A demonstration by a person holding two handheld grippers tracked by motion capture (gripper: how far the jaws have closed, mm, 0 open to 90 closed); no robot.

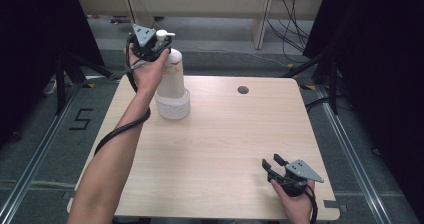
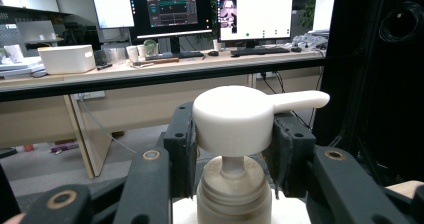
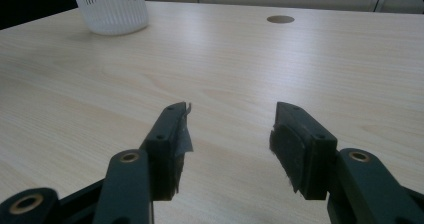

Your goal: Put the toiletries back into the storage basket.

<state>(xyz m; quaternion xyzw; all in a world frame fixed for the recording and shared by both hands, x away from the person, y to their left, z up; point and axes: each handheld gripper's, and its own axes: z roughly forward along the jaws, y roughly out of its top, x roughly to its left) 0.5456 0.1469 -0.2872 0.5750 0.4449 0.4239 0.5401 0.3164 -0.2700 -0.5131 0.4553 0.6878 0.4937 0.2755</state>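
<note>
I have the left gripper [image 2: 232,134] clamped on the pump head [image 2: 233,118] of the white bottle [image 1: 171,76], which stands in the white basket [image 1: 173,105] at the table's [image 1: 225,149] far left. My right gripper [image 3: 231,134] rests near the front right edge, jaws apart and empty. Next I judge a straight upward lift, keeping the bottle clear of the basket's rim.

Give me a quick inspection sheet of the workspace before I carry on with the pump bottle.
Surface: light wood table with a round hole near the far edge.
Job's things: white pump bottle standing in a white slotted basket; pump head between the left jaws.
Clutter: nothing seen.
Grippers: left tool closed on the pump head, pads against its sides; right tool open, held low over the table's near right corner, nothing between its jaws.
Cables: black cable trailing along the left forearm.
Surroundings: desks with monitors beyond the table; floor cables.
</note>
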